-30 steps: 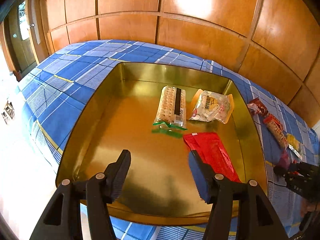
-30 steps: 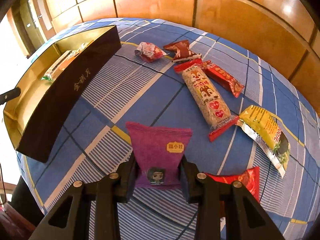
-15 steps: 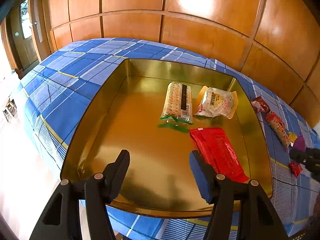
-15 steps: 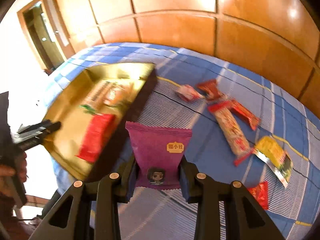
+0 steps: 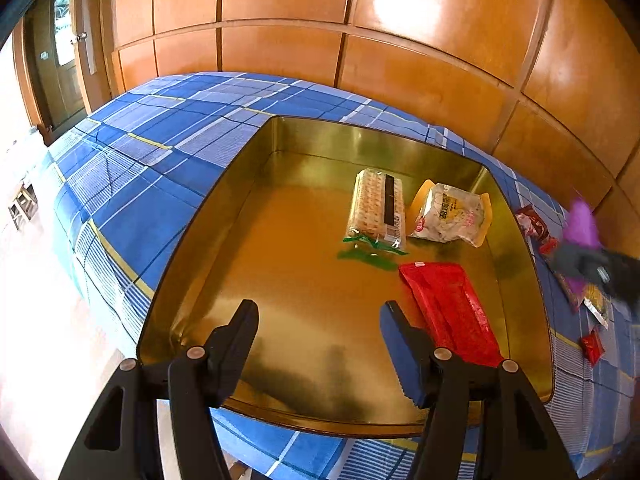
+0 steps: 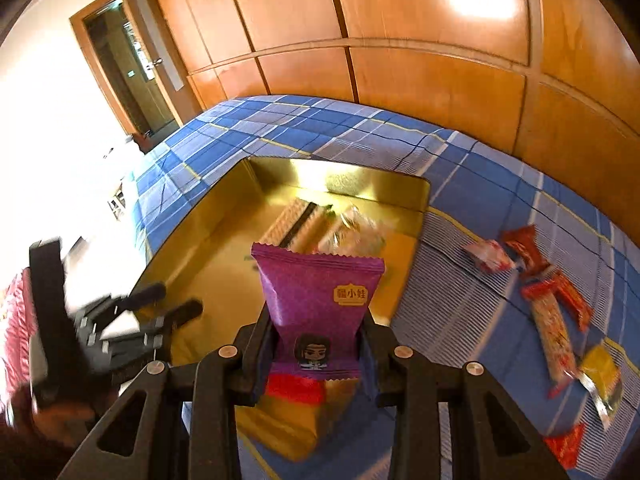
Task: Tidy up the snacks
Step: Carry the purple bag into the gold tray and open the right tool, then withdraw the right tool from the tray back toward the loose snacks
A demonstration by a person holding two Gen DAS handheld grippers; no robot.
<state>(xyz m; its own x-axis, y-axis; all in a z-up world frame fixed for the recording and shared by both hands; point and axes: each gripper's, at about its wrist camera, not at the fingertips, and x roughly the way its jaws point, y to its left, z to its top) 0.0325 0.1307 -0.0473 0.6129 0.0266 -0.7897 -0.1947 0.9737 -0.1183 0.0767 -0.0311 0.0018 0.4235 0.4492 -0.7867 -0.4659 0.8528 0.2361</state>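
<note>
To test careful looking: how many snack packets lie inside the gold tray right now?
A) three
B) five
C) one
A: in the gold tray lie a cracker pack, a pale packet and a red packet.

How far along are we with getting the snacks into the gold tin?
Three packets already lie in the gold tin: crackers, a white bag, a red pack. The right tool grips a purple packet, jaws easing open. About seven snacks remain on the cloth.
</note>
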